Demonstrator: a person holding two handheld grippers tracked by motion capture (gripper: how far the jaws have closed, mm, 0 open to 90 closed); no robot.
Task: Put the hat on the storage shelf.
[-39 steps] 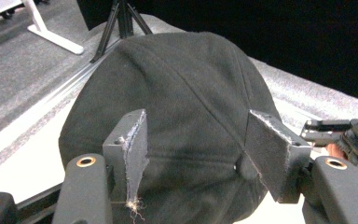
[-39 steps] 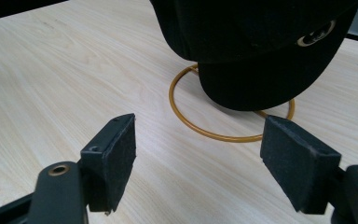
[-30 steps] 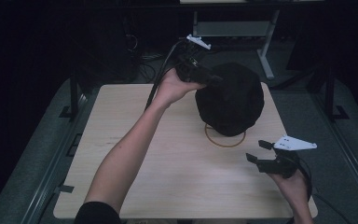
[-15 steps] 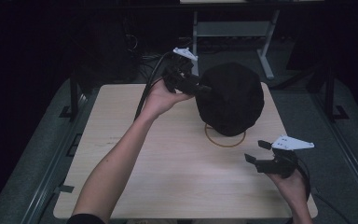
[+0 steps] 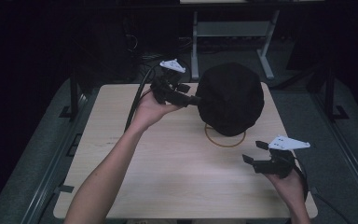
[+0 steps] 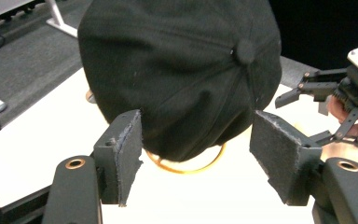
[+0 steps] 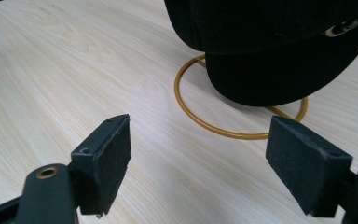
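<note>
On one table [image 5: 168, 186]: one black cap [image 5: 230, 98], one gold ring stand [image 5: 224, 140].

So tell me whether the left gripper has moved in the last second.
Yes. In the high view the left gripper has drawn back leftward off the black cap, toward the table's left side.

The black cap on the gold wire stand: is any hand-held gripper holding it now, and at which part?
Nothing is held. The left hand-held gripper is open beside the black fabric cap; the right hand-held gripper is open, apart from it.
</note>
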